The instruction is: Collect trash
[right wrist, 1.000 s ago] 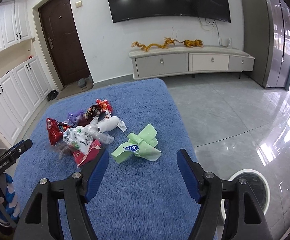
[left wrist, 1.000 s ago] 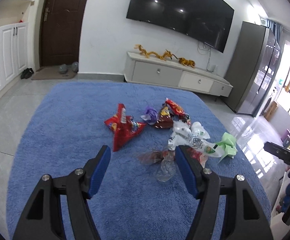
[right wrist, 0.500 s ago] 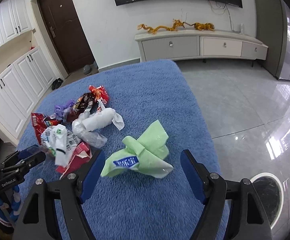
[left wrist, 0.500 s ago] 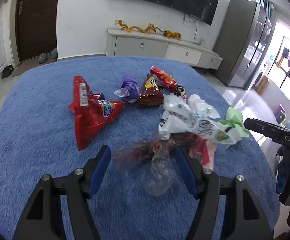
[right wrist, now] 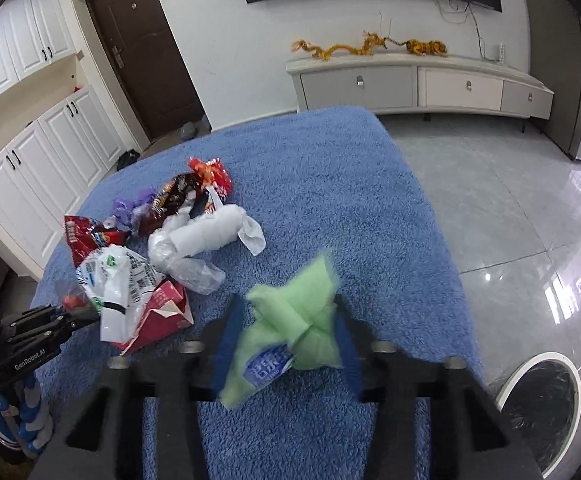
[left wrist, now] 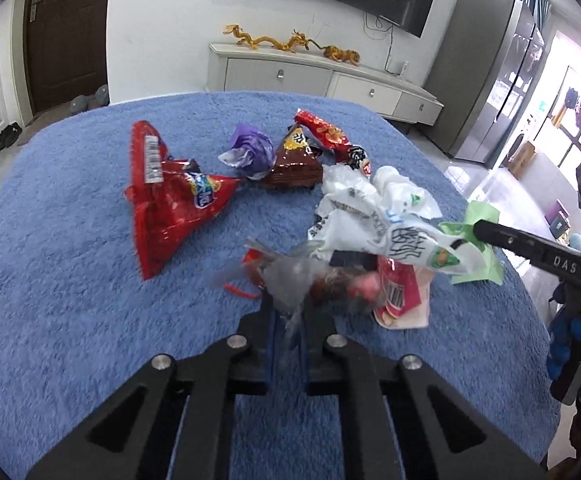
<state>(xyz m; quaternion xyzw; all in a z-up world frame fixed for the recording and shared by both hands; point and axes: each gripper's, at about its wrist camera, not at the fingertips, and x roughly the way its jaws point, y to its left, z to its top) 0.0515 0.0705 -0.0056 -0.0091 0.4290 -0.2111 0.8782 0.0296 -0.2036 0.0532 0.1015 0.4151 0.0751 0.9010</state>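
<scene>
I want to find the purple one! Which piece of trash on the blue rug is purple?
The small crumpled purple wrapper, lying between the big red snack bag and the brown wedge-shaped packet. Every other piece is red, brown, white, clear or green.

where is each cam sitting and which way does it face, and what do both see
Left wrist: sits on the left gripper, looks down along its fingers at the blue rug; jaws shut on a clear wrapper; the right gripper shows at the right edge.
Right wrist: sits on the right gripper, facing the rug and a bin on the floor; jaws closing around the green wrapper; the left gripper shows at the left edge.
Shared: rug, trash pile, TV cabinet.
</scene>
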